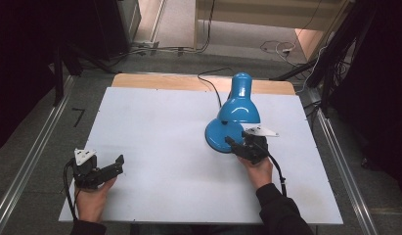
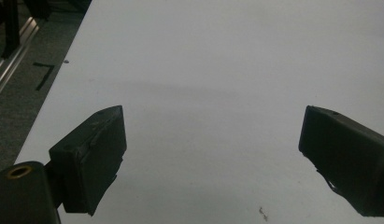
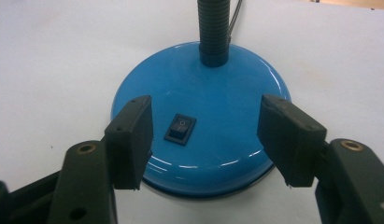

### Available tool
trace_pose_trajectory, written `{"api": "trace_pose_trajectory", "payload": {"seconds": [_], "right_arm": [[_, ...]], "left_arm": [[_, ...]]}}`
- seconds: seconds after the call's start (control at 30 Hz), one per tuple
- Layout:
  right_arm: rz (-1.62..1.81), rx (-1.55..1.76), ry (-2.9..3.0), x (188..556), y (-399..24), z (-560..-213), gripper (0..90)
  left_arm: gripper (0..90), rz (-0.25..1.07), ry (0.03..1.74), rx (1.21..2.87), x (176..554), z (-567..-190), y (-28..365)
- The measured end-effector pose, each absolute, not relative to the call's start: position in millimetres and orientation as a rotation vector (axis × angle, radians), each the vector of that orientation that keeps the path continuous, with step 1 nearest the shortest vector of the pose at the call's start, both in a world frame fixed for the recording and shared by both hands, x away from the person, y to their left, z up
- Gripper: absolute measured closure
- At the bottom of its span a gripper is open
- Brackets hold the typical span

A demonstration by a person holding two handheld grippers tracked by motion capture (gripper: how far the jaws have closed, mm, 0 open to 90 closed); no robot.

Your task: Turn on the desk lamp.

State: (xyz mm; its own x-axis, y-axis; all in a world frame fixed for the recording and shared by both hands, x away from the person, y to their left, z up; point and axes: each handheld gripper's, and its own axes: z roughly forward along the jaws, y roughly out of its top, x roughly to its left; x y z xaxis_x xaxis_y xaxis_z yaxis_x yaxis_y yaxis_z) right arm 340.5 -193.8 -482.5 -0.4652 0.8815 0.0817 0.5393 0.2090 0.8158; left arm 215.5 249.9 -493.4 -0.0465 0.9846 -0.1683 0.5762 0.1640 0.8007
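A white table takes up the middle of the high view, with a strip of bare wood along its far edge. A blue desk lamp is stood right of centre in that view: its round base lies flat on the table, and the shade is tipped so that its narrow cap points toward the top of the frame and its wide mouth down toward the base. A ribbed black neck is seen rising upright from the back of the base at the top of the right gripper view, and a black cord is led away over the far edge.

The right gripper is held at the near rim of the base, fingers parted and pressing on nothing, one over each side, with the small black rocker switch between them. The left gripper, at the lower left of the high view, is released wide over bare table.
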Motion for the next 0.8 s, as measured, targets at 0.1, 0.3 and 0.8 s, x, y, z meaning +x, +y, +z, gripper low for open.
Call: {"api": "trace_pose_trajectory", "payload": {"seconds": [0.1, 0.3, 0.8], "right_arm": [[1.159, 1.324, 2.093, 341.7, -193.9, -482.9, 40.6], [1.158, 1.330, 2.062, 342.7, -195.0, -482.5, 42.9], [1.144, 1.320, 2.103, 348.9, -184.4, -484.0, 65.0]], "left_arm": [[8.2, 0.711, 1.713, 1.499, 215.7, -493.5, 249.8], [8.2, 0.711, 1.716, 1.499, 215.5, -493.3, 250.0], [8.3, 0.709, 1.713, 1.498, 215.6, -493.3, 250.0]]}}
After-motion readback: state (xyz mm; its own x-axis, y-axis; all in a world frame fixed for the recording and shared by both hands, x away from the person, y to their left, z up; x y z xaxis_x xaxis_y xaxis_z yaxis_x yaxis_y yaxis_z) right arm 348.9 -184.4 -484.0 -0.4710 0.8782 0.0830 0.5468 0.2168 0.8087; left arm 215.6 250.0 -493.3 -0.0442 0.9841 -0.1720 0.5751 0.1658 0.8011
